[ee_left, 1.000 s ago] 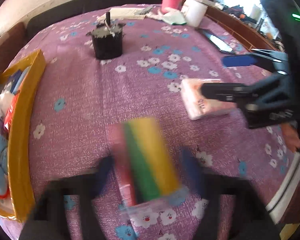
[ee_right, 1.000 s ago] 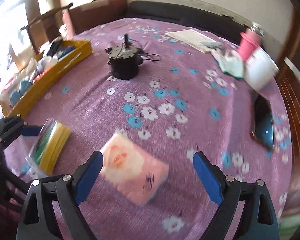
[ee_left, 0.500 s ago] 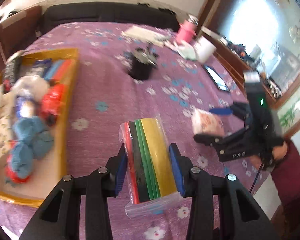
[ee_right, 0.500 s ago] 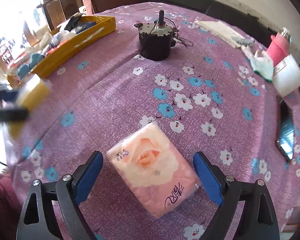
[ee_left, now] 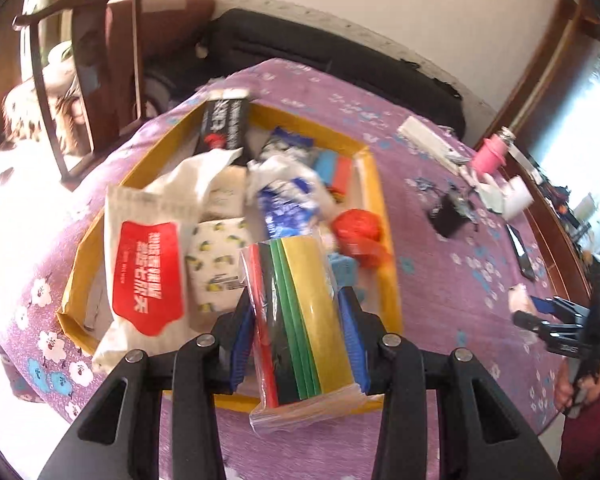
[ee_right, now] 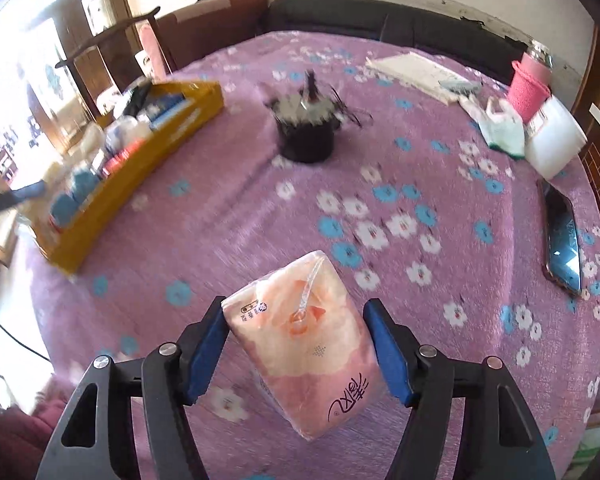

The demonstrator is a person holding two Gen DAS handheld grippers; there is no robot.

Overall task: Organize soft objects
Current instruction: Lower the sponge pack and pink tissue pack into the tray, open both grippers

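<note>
The left gripper (ee_left: 298,334) is clamped on a clear plastic bag of red, black, green and yellow folded cloths (ee_left: 300,320), its blue pads (ee_left: 242,334) pressing both long sides of the bag. The bag is held above the near edge of a shallow yellow cardboard tray (ee_left: 384,216), which lies directly ahead of this gripper on the purple flowered tablecloth (ee_left: 432,292). Inside the tray, ahead and to the left of the fingers, sits a white wipes packet with a red label (ee_left: 146,268); beside it is a small white pack printed with yellow lemons (ee_left: 214,268), and farther ahead a blue-and-white wrapped pack (ee_left: 284,200) and a crumpled red plastic bag (ee_left: 356,228).

The right gripper (ee_right: 298,354) is closed on a pink soft tissue pack with a rose print (ee_right: 306,340), gripped by its sides; whether the pack is raised off the cloth cannot be told. Ahead of this gripper stands a black round device with wires (ee_right: 306,132), blurred. The yellow tray (ee_right: 140,168) lies far to its left, and a dark phone (ee_right: 562,240) lies to its right.
</note>
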